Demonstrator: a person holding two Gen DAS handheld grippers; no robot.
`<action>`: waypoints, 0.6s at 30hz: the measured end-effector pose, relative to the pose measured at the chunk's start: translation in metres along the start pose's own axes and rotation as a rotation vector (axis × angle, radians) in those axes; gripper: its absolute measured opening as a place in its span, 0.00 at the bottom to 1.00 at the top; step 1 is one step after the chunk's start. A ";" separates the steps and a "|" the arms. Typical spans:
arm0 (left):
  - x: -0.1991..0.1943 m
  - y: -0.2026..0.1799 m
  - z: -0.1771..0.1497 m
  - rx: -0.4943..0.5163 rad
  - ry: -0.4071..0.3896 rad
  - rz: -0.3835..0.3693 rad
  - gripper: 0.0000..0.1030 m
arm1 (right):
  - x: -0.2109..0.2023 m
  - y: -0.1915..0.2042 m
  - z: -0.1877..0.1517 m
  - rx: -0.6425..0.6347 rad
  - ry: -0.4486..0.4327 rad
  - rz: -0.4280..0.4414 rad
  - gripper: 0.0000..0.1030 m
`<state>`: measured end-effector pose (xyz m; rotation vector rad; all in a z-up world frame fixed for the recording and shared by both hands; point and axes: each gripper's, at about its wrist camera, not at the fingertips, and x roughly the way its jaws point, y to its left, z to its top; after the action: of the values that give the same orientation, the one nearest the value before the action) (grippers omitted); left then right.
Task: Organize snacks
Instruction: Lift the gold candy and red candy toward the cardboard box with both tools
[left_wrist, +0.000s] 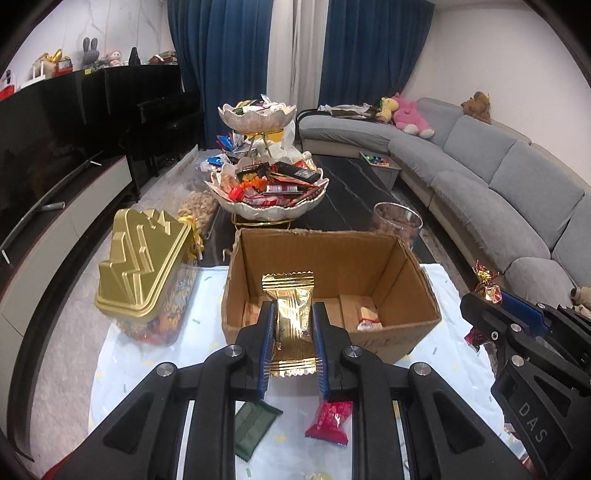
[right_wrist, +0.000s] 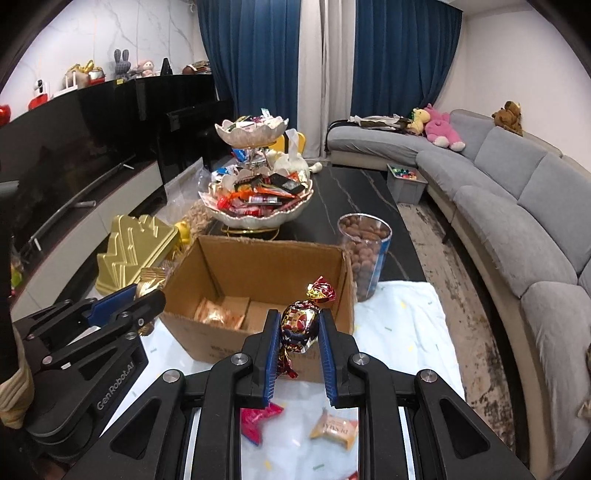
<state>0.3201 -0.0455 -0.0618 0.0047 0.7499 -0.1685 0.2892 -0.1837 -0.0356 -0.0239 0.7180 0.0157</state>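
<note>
From the left wrist, a living room with a grey sofa (left_wrist: 491, 177) and a cloth-covered table (left_wrist: 155, 354) is seen. A gold packet (left_wrist: 291, 314) is clamped in the left gripper (left_wrist: 293, 314), held before the cardboard box (left_wrist: 406, 325).

From the right wrist, a foil-wrapped candy (right_wrist: 300, 321) is gripped by the right gripper (right_wrist: 299, 325), just short of the box (right_wrist: 207, 343). The carrying step appears underway; next, each snack would need to be brought over the box opening and released.
</note>
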 end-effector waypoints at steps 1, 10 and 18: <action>0.001 0.001 0.002 -0.001 0.000 -0.001 0.20 | 0.001 0.001 0.002 0.000 -0.002 0.000 0.21; 0.009 0.008 0.020 -0.017 -0.004 0.003 0.20 | 0.010 0.004 0.023 0.003 -0.032 0.000 0.21; 0.018 0.015 0.036 -0.020 -0.001 -0.002 0.20 | 0.020 0.005 0.041 0.011 -0.047 -0.008 0.21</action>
<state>0.3599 -0.0356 -0.0489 -0.0155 0.7502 -0.1628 0.3314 -0.1776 -0.0183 -0.0158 0.6713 0.0048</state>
